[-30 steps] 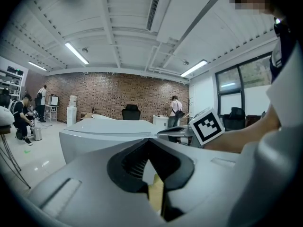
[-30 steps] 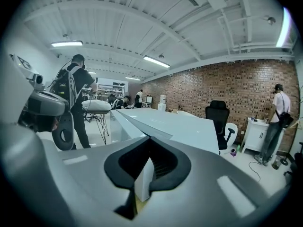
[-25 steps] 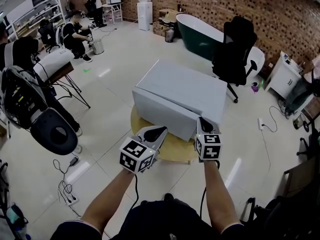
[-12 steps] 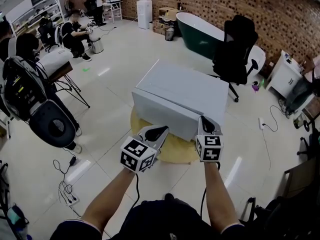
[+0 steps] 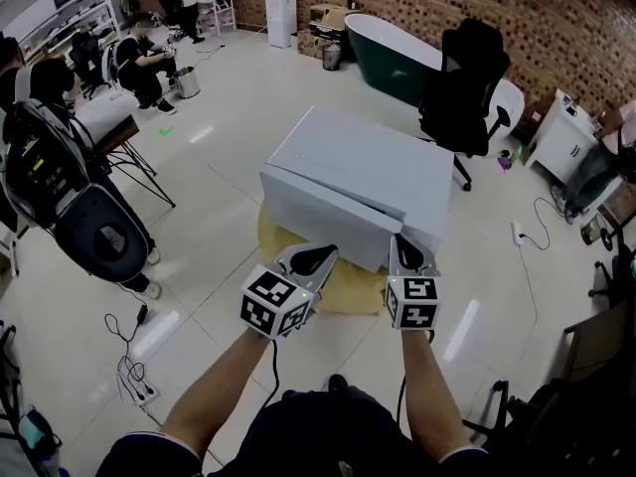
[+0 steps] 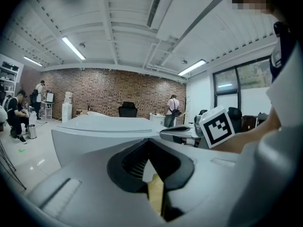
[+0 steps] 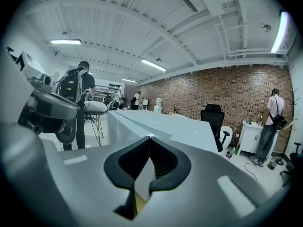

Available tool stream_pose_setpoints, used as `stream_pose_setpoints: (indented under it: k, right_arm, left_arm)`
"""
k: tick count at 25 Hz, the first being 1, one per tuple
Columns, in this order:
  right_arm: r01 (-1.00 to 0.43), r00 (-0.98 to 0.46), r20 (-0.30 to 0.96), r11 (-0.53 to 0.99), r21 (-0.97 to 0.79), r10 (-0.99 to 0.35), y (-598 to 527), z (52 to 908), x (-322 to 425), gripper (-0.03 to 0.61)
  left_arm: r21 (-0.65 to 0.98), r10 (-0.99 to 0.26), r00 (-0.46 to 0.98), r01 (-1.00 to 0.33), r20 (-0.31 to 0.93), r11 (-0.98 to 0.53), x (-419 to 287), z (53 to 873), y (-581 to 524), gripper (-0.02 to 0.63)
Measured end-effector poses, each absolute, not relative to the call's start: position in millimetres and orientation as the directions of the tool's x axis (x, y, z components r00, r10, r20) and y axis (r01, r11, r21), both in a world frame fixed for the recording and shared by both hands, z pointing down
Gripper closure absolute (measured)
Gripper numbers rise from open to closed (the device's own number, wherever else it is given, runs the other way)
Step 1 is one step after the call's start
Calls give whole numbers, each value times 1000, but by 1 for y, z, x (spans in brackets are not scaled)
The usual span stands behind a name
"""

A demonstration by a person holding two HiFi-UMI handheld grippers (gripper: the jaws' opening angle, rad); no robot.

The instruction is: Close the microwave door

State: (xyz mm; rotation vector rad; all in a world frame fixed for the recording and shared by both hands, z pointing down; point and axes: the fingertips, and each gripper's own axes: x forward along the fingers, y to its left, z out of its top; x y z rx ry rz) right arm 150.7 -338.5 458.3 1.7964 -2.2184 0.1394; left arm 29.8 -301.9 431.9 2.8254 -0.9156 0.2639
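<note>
At the far left a person wearing a black backpack rig [image 5: 40, 172] stands beside a folding-leg stand, and a power strip with loose cables [image 5: 134, 381] lies on the glossy pale tiled floor [image 5: 214, 256]. Further in, the left gripper [image 5: 320, 257] hovers over the edge of the round, yellowish wooden bench [image 5: 343, 291]. Its smooth grey jaws are pressed together at the tips with nothing between them, and the black-and-white marker cube [image 5: 273, 304] sits at its rear. In the centre stands the microwave [image 5: 363, 182], a plain matte pale-grey box with sharp edges. It rests on that bench with its long front face turned toward the person; whether its door sits fully flush I cannot tell. The right gripper [image 5: 404, 249] points at the microwave's front right corner, very near it. Its jaws are likewise closed tip to tip and empty, and contact with the box cannot be made out. Nothing lies between either gripper and the front face. Behind and to the right stand a dark green bathtub [image 5: 393, 53], a black office chair [image 5: 467, 78] just beyond the microwave, a rough red brick wall [image 5: 517, 18] and a low white cabinet [image 5: 564, 149].
</note>
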Motion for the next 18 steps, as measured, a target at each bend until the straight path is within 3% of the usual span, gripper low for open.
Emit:
stream_pose_setpoints:
  k: [18]
  right_arm:
    - [-979, -136, 320, 176, 101, -938, -352, 484, 151, 577]
  left_arm:
    - [89, -575, 786, -605, 225, -792, 8, 436, -303, 602]
